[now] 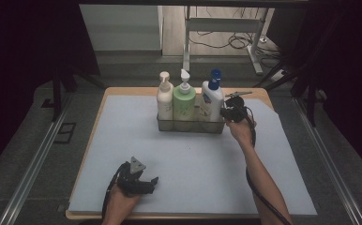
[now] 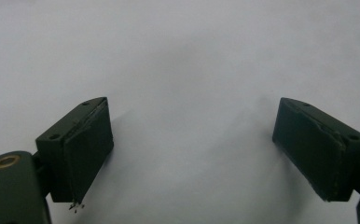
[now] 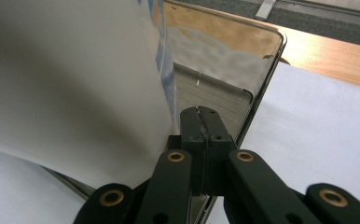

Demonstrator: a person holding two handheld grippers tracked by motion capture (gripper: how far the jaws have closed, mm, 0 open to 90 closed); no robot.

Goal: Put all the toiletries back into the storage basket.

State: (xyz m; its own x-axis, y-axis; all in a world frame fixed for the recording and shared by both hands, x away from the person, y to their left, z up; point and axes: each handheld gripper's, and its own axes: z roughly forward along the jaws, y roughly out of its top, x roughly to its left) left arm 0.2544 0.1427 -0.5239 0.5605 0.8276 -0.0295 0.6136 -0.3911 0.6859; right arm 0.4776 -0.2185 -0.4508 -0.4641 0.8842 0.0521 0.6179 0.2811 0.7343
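Fingers (image 3: pixel 201 122) of the right gripper (image 1: pixel 229 112) are pressed fully together, pad against pad, and nothing is between them. They stand at the right end of the metal caddy (image 1: pixel 191 125), just beside the white bottle with the blue pump (image 1: pixel 212 101), and seem to touch the shiny end wall (image 3: pixel 215 70) of the caddy. The left gripper (image 1: pixel 139 180) rests low on the near part of the worktop (image 1: pixel 202 164), well apart from the caddy; its fingers (image 2: pixel 82 149) stand wide open over the bare grey mat (image 2: pixel 187 70) and hold nothing.

The caddy stands at the far middle of the worktop and carries the bottles in one row. I judge that it is stiff and will not bend, but its polished wall is slippery for the pads. With full bottles it would be rather heavy, and the weight sits high, so it may tip if it is pushed or lifted from one end only. A hold on the top rim of the end wall looks the most safe. The bottles are smooth plastic, probably a little soft when squeezed; the body is wide for the fingers, so the neck under the pump is the better place to take.

Count: one caddy; three pump bottles, namely one cream bottle (image 1: pixel 164 98), one green bottle (image 1: pixel 184 101) and the white one with the blue pump; two grippers.
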